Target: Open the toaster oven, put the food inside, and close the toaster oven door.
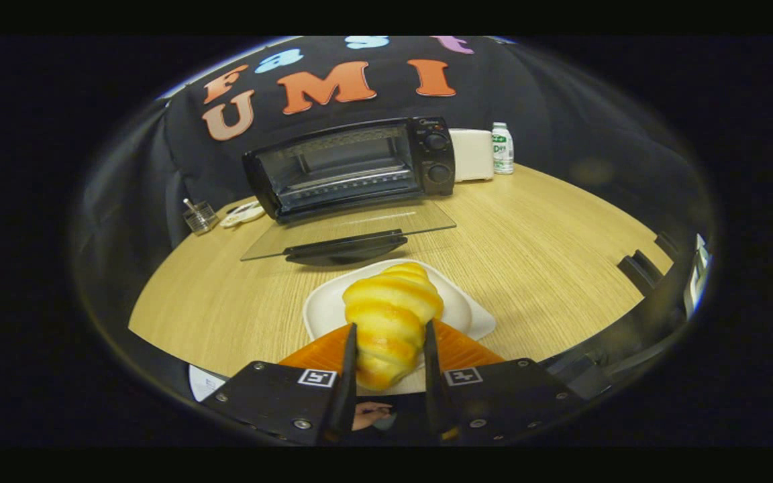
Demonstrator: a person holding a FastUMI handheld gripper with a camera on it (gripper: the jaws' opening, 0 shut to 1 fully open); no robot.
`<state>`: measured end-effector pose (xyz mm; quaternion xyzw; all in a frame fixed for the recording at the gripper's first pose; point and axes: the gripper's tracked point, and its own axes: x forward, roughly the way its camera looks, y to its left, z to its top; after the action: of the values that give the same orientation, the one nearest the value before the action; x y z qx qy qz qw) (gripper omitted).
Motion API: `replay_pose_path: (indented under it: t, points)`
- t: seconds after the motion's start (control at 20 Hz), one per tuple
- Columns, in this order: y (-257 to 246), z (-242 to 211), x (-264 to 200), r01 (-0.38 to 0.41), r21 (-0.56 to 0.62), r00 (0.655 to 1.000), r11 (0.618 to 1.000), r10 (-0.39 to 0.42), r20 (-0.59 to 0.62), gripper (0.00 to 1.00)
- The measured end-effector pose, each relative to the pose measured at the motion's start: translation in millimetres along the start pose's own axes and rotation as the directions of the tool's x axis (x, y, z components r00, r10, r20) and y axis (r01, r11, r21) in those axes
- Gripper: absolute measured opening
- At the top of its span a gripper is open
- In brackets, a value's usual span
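Croissant (390,322) sits nearest us on a white plate (323,305), caught between our gripper (390,335) fingers, which press it on both sides, closed to its width. The plate rests on the wooden table (547,255). Just beyond it the oven (353,164) door (353,231) lies folded down flat, the oven open behind it. Far left of the oven we see a small clear cup (200,216); far right, a white box (472,154) and a bottle (502,148).
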<state>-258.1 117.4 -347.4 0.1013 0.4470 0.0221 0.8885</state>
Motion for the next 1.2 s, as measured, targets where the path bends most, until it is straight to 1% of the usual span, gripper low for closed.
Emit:
replay_pose_path:
  t: [0.1,0.25,0.4,0.6,0.7,0.8,1.0,1.1,1.2]
  points:
    - [2,15,-6,-0.061,0.049,0.997,0.997,0.058,0.046,0.43]
    - [8,36,-8,-0.145,0.091,0.986,0.985,0.136,0.099,0.42]
    - [20,55,-4,-0.233,0.130,0.967,0.964,0.215,0.133,0.43]
    - [49,80,1,-0.389,0.167,0.916,0.906,0.362,0.173,0.42]
    - [63,92,5,-0.461,0.189,0.885,0.867,0.430,0.180,0.42]
    - [72,107,13,-0.515,0.217,0.855,0.829,0.481,0.193,0.42]
    - [81,142,28,-0.573,0.264,0.819,0.776,0.525,0.232,0.42]
    - [83,159,44,-0.573,0.270,0.818,0.773,0.523,0.239,0.42]
    - [87,173,63,-0.565,0.277,0.825,0.777,0.516,0.231,0.42]
